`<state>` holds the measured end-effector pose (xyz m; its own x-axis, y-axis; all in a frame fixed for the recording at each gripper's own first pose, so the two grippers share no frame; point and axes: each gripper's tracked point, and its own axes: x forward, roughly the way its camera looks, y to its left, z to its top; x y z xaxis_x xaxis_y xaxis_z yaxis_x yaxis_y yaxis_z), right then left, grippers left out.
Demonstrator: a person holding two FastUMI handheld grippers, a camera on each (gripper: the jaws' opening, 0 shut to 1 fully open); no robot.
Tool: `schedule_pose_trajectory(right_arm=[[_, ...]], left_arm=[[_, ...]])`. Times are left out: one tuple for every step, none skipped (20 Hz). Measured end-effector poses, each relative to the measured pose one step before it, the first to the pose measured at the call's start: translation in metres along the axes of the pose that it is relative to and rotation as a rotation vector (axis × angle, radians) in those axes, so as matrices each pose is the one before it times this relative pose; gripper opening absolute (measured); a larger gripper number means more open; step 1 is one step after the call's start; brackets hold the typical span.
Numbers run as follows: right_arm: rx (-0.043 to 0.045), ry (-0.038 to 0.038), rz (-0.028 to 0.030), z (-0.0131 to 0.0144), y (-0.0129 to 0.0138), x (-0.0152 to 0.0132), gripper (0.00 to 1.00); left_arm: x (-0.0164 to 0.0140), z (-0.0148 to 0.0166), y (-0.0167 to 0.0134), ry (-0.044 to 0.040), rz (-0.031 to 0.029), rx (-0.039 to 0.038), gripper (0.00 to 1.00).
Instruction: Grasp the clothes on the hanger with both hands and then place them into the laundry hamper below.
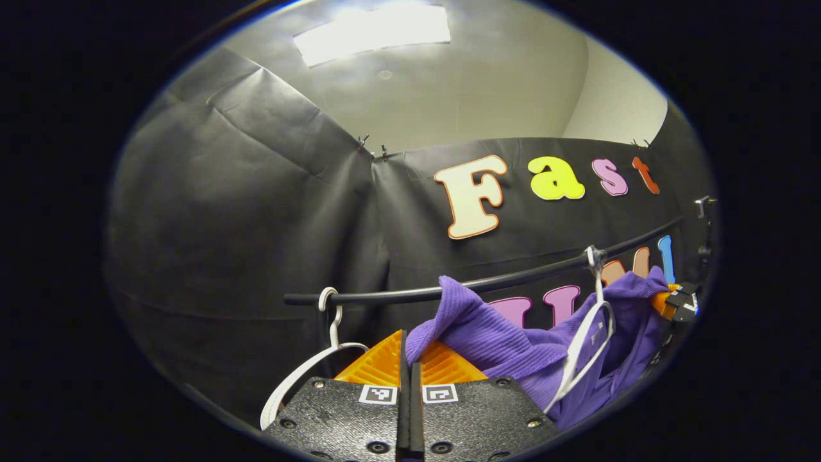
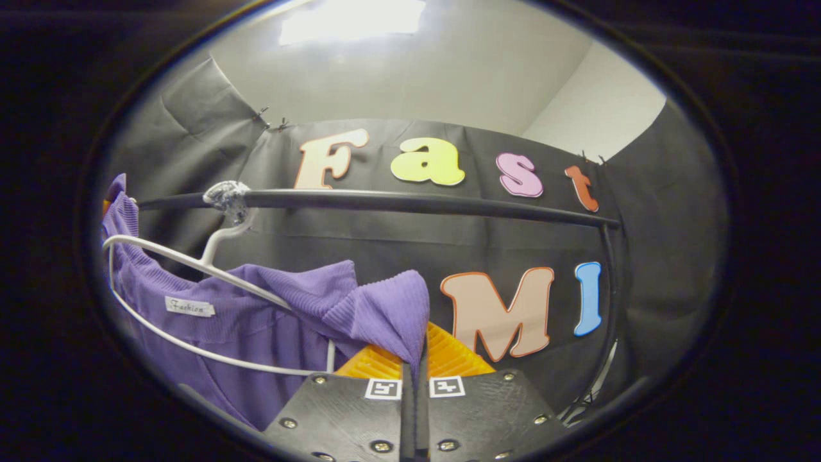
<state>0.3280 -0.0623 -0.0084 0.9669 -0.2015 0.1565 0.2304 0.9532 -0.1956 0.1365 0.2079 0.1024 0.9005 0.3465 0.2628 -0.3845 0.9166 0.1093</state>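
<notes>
Left gripper view and right gripper view showed each tool, left tool (image 1: pixel 409 369) and right tool (image 2: pixel 417 362), pinching a shoulder of the purple garment (image 1: pixel 513 346); lifting both evenly should free it from the white hanger (image 2: pixel 192 308).

ribbed cloth garment (image 2: pixel 269 321), glossy plastic hanger (image 2: pixel 192 263)

tongs (image 2: pixel 415 359) pinching purple top (image 2: pixel 269 321), white hanger (image 2: pixel 192 263)
</notes>
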Motion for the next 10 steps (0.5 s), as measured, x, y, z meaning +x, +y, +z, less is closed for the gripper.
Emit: schedule_pose_trajectory(right_arm=[[-0.03693, -0.00761, -0.01737, 0.00131, -0.00291, 0.00602, 0.01], [-0.03341, -0.00032, -0.01184, -0.00006, -0.00066, 0.00577, 0.0], [-0.01645, 0.00902, -0.00109, -0.00287, 0.00257, 0.00439, 0.01], [-0.00784, 0.00965, -0.00068, -0.00607, 0.00384, 0.00386, 0.01], [0.00097, 0.00894, 0.00176, -0.00536, 0.00253, 0.00459, 0.01], [0.00529, 0.00928, 0.00041, -0.00661, -0.00022, 0.00503, 0.01], [0.01229, 0.01224, -0.00003, -0.00368, -0.00017, 0.00228, 0.01], [0.0136, 0.01276, 0.00117, -0.00441, 0.0017, 0.00132, 0.01], [0.00564, 0.01191, 0.0038, -0.0029, 0.00187, 0.0044, 0.01], [-0.001, 0.00448, -0.00329, -0.00209, 0.00223, 0.00827, 0.01]], left_arm=[[0.00472, 0.00062, -0.00089, -0.00652, 0.00081, 0.01231, 0.0], [0.00191, -0.00169, -0.0007, 0.00107, 0.00124, 0.00431, 0.0], [-0.00036, -0.00097, -0.00388, 0.00209, -0.00463, 0.00397, 0.0], [-0.0006, -0.00318, -0.00271, 0.0013, -0.01011, 0.00729, 0.0], [0.00051, -0.00389, -0.00078, 0.00565, -0.00435, -0.00318, 0.0], [0.00149, -0.005, -0.00236, 0.00912, -0.00586, -0.01121, 0.0], [0.00333, -0.00704, -0.00314, 0.01525, -0.0097, -0.01178, 0.0], [0.00308, -0.00709, -0.00106, 0.01601, -0.00823, -0.0095, 0.0], [0.00093, -0.00517, 0.00073, 0.01524, -0.00065, -0.01229, 0.0], [0.00297, -0.00472, -0.00125, 0.01, -0.00425, -0.00492, 0.0]])
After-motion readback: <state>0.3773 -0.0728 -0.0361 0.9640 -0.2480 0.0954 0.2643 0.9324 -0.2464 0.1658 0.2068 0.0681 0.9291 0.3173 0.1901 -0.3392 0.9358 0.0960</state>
